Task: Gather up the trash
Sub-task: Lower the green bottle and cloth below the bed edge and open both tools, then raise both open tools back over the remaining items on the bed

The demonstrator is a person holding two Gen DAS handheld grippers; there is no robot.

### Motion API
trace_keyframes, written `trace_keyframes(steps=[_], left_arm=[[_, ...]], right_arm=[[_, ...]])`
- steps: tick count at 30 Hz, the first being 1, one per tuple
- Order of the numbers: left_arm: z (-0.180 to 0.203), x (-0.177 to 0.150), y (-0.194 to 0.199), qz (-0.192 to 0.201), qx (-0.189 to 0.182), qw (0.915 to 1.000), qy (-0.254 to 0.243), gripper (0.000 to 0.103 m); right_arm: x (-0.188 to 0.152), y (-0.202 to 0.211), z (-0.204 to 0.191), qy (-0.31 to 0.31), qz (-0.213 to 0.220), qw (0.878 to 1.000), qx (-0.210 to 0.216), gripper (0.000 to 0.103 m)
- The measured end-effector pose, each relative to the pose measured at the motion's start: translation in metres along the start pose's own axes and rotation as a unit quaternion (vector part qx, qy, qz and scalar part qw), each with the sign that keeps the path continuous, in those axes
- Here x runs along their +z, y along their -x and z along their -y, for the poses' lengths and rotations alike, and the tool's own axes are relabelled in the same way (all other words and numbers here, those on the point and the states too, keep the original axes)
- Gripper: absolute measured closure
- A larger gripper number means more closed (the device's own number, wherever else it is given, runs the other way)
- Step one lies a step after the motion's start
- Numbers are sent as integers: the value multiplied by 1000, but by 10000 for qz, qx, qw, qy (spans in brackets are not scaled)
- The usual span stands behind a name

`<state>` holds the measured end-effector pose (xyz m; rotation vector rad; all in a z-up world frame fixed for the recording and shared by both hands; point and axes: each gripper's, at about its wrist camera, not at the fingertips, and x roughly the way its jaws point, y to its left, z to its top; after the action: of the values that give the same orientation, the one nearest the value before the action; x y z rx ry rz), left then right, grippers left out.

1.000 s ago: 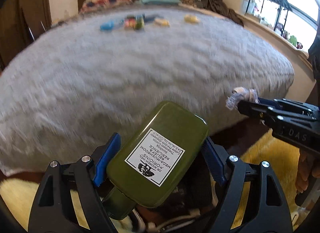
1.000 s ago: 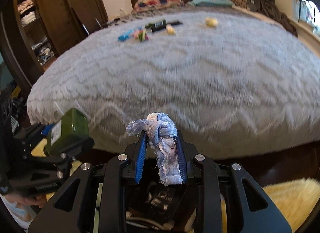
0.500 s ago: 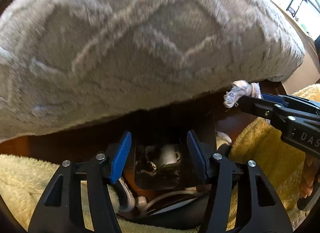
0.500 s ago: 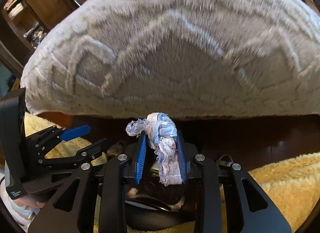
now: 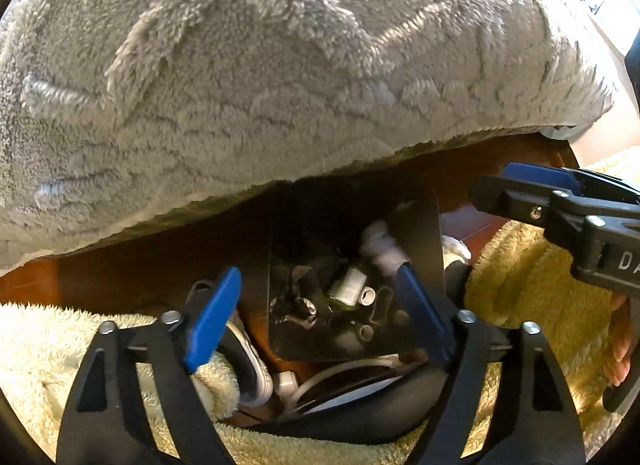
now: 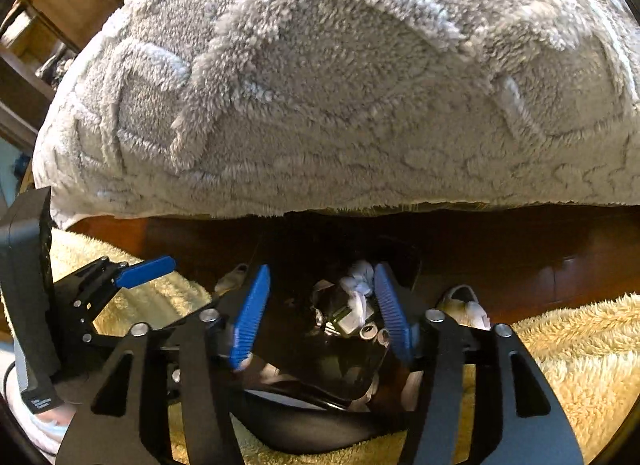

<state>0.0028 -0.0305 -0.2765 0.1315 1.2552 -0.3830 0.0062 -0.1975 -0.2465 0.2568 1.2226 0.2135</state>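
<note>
A black trash bin (image 5: 416, 225) stands on the floor at the foot of the bed, with several pieces of trash inside. My left gripper (image 5: 320, 317) is open and empty just above the bin's mouth. My right gripper (image 6: 320, 313) is open over the same bin (image 6: 360, 369). The pale blue crumpled cloth (image 6: 358, 285) lies loose between the right fingers, falling into the bin. It also shows in the left wrist view (image 5: 380, 245) among the trash. The right gripper shows in the left wrist view (image 5: 520, 185), and the left gripper in the right wrist view (image 6: 136, 271).
A grey fluffy bedspread (image 5: 280, 85) hangs over the bed's edge right above the bin. A yellow shaggy rug (image 6: 560, 345) covers the floor on both sides. White shoes (image 5: 256, 369) and a white cable (image 5: 332, 377) lie beside the bin. The dark wooden bed frame (image 6: 520, 257) runs behind.
The left gripper dropped the green bottle a second ago and stays open. The right gripper has just opened and let go of the blue cloth. Both grippers have dipped towards the bin.
</note>
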Motion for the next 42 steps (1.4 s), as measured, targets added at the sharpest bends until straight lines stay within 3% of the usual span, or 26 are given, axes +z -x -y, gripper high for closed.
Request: trace_keyframes(steps=[5,11,15,17,21,27,35,42], left_arm=[[-13,5,18,146,-96,9998,106,11],[-13,17,52,591,-210,9980,76,10],[-13,33,90,1155,-260,9929,64,9],[-17,43,110,1488,-247,9885,122,8],[-22,66,139,1955,66,9805,193,8],[-20,106,174,2640,607,9625,-124,8],[-39,175,162,2674,906,9593,25,8],[-62,232,122,2173,826,9725,111,8]], right_arm=[[12,22,5,31,351,9993,-143,20],[29,63,-1,216,1066,9938,-238,14],[48,100,-2,398,1864,9804,-503,12],[53,116,-5,511,2217,9715,-670,5],[78,141,-10,692,2625,9579,-932,3],[120,154,-13,663,2867,9505,-1001,3],[197,141,-15,642,2957,9484,-944,3],[265,88,-15,660,2568,9577,-1118,4]])
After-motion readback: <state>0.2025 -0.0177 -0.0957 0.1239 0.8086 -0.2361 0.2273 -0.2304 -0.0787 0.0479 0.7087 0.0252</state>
